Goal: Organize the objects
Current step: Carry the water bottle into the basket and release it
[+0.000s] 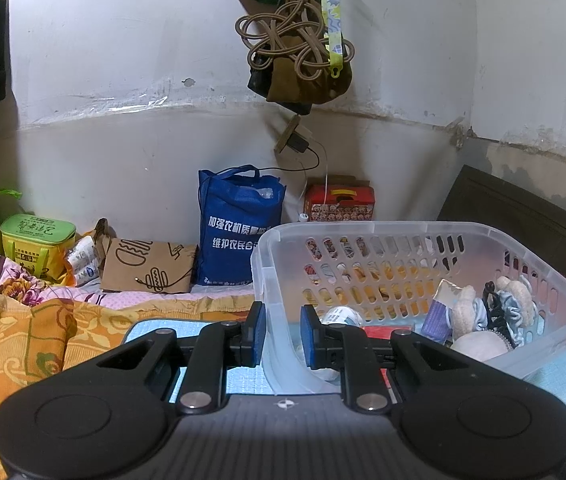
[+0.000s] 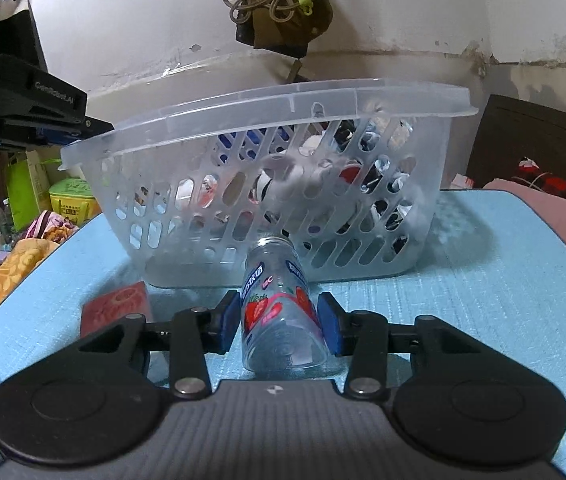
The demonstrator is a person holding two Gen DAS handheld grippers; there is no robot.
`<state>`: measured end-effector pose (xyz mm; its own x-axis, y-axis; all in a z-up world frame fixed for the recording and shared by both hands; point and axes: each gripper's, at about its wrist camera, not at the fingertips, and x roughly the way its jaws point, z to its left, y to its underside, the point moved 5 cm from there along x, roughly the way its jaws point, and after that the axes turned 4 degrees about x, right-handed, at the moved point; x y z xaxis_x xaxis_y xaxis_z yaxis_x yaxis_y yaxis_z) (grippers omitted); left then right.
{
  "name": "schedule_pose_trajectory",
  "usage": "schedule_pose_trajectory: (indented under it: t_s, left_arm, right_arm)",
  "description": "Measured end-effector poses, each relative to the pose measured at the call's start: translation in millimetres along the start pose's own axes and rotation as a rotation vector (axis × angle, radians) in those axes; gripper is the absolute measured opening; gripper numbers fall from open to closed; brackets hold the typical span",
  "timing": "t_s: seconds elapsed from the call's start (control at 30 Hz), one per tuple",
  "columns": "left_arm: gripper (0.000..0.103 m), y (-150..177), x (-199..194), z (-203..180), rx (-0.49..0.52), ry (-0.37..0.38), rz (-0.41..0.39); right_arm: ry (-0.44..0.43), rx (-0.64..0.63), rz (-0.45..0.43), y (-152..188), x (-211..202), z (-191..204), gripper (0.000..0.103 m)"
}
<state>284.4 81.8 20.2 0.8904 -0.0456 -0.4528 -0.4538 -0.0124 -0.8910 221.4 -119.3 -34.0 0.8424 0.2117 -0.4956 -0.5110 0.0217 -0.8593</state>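
A clear plastic basket (image 1: 423,232) (image 2: 323,96) stands on a light blue mat (image 2: 503,288) and holds hair ties, a white roll and other small items (image 1: 495,312). My left gripper (image 1: 281,334) straddles the basket's near left wall, one pad outside and one inside, and is closed on it. It also shows in the right wrist view (image 2: 83,124) at the basket's left rim. My right gripper (image 2: 279,320) is around a clear strawberry-label bottle (image 2: 279,312) that lies on the mat in front of the basket, cap towards it. Its pads are at the bottle's sides.
A red packet (image 2: 117,306) lies on the mat left of the bottle. An orange blanket (image 1: 23,340) lies at the left. A blue bag (image 1: 235,228), brown paper bag (image 1: 147,266), green box (image 1: 37,240) and red box (image 1: 339,202) stand by the wall. Cords hang above (image 1: 295,40).
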Motion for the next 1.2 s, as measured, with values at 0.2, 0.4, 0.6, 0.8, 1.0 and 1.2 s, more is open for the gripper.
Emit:
schedule_pose_trajectory:
  t_s: [0.2,0.4,0.6,0.8,1.0,1.2]
  left_arm:
    - [0.022,1,0,0,0.003,-0.002,-0.001]
    - [0.022,1,0,2,0.0,0.003,-0.002]
    - [0.022,1,0,4,-0.005,0.003,0.0]
    - [0.022,2,-1,3,-0.003,0.0,0.0]
    - [0.022,2,-1,3,-0.001,-0.001,0.0]
    - [0.021,2,-1,3,-0.006,0.012,0.0]
  right_arm:
    - [0.011,0.006,-0.022,-2,-3,-2,0.046]
    - [0.011,0.013,-0.109,-24,-36,-7,0.046]
    - [-0.041,-0.031,-0.195,-50,-78,10,0.046]
    - [-0.049,-0.049,-0.25,-85,-86,19,0.046]
    - [-0.048,-0.064,-0.193,-131,-45,27,0.046]
    - [-0.037,-0.063,-0.089,-152,6,34,0.046]
